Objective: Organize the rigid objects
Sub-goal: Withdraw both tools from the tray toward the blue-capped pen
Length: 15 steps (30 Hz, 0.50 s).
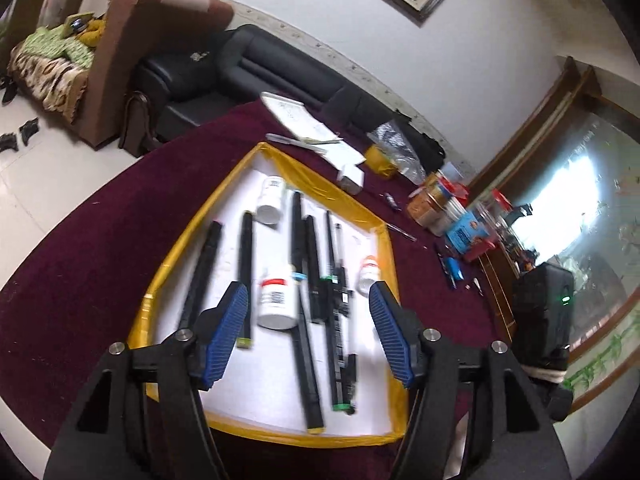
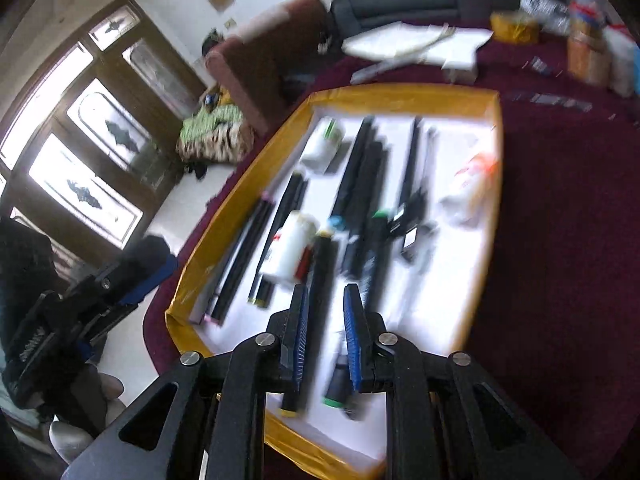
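Maroon cloth (image 1: 100, 240) covers the table I work over, with a black sofa (image 1: 248, 60) and a brown armchair (image 1: 160, 40) behind it against a pale wall. On the cloth lies a shallow white tray (image 1: 360, 412) edged in yellow tape, and the things I am sorting all sit inside it. From my left camera I see long black rods laid roughly side by side along the tray: one near the left edge (image 1: 200, 280), one beside it with a yellowish end (image 1: 245, 276), and a longer one down the middle (image 1: 302, 320) whose near end reaches the tray's front border. A thinner black stick with a green cap (image 1: 335, 320) lies just right of that. A white bottle with a red label (image 1: 277, 300) lies on its side between the rods, another white bottle (image 1: 272, 200) rests toward the far end, and a small orange-capped bottle (image 1: 368, 276) sits near the right edge. My left gripper (image 1: 308, 328) hangs over the near half of the tray with its blue pads (image 1: 226, 332) spread wide and nothing between them. My right gripper (image 2: 326, 340) hovers over the near end of the tray; its pads (image 2: 300, 340) stand close together with a narrow gap, and the picture is too blurred for me to tell whether they press on the black rod beneath. Past the tray lie papers (image 1: 304, 120), a roll of yellow tape (image 1: 380, 158) and a cluster of jars (image 1: 436, 200).
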### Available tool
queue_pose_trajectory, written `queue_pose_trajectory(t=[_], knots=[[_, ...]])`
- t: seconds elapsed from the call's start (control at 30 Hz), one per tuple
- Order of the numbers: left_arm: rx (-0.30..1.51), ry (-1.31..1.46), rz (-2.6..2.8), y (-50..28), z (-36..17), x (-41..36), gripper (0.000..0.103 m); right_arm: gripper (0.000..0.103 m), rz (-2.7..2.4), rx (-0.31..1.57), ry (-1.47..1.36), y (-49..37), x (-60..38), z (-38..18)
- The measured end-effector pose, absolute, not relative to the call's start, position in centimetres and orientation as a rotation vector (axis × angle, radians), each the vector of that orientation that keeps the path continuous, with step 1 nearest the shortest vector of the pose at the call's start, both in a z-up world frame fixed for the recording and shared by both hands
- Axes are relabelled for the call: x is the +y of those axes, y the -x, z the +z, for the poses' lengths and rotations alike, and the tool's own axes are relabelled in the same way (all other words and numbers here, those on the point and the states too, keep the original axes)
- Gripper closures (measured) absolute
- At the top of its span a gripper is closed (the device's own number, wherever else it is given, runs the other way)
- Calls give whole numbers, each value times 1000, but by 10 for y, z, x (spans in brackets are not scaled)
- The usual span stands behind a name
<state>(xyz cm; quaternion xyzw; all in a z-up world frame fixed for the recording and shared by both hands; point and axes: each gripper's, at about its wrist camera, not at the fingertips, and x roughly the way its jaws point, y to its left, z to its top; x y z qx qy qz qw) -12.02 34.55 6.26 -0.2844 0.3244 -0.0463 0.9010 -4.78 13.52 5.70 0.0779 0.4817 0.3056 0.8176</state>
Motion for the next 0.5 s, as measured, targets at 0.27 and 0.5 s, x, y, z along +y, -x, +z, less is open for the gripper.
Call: queue_pose_trajectory(t=[0.27, 0.5], knots=[[644, 462, -214, 124, 86, 287, 37, 22, 340, 631, -149, 86, 9, 107], [694, 364, -331, 118, 90, 226, 36, 23, 65, 801, -204, 77, -140, 81]])
